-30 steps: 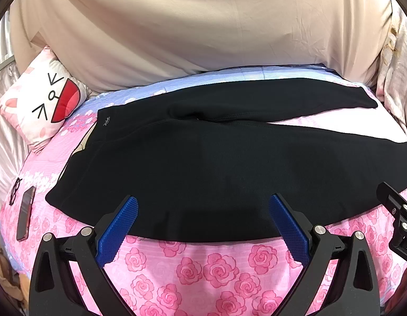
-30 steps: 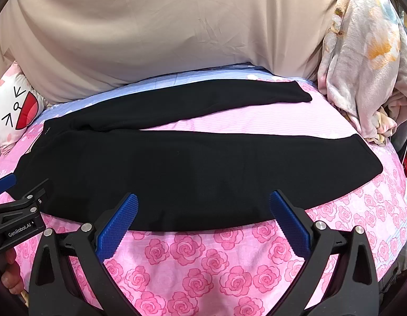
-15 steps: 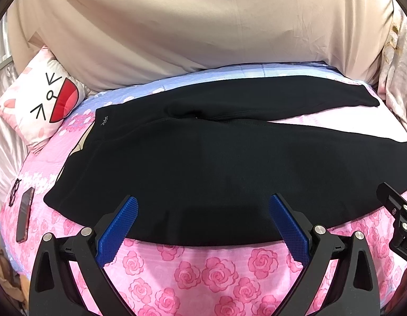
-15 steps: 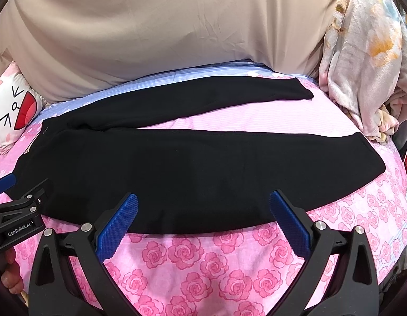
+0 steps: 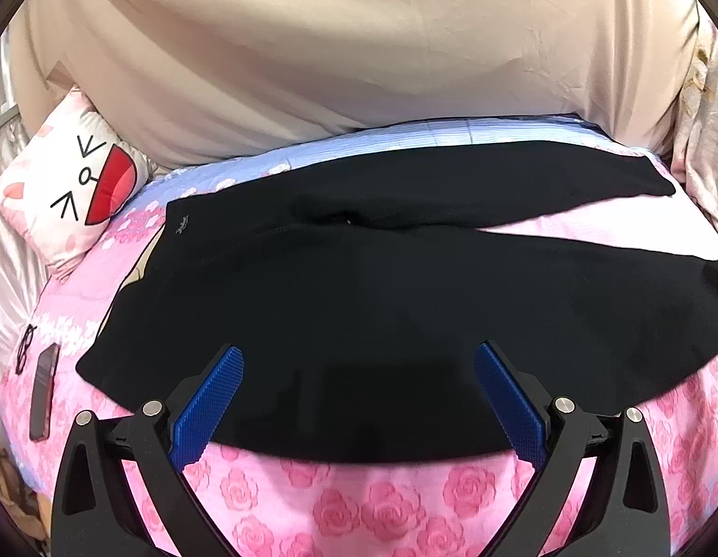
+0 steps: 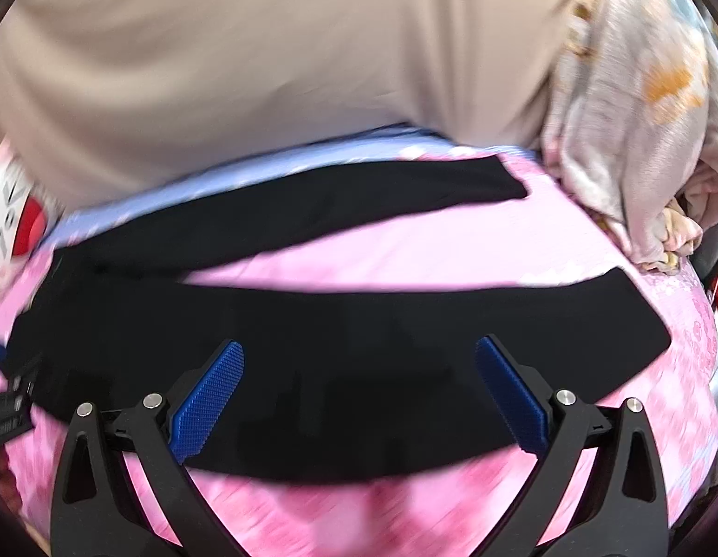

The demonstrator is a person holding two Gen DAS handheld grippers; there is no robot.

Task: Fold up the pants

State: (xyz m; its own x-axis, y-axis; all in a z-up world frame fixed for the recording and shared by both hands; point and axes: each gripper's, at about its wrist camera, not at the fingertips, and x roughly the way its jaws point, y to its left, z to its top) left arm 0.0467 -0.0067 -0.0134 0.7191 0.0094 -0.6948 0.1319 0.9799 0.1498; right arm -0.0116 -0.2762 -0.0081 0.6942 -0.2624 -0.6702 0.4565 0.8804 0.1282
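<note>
Both grippers edged forward; left gripper [image 5: 359,399] and right gripper [image 6: 359,399] fingers gape empty over limp pants [image 5: 359,301]; pinch hems

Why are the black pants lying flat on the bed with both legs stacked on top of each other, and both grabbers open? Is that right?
Not quite. The pants do lie flat on the bed, but the legs are spread apart, with pink sheet showing between them, as the right wrist view shows. Both the left grabber and the right grabber are open.
</note>
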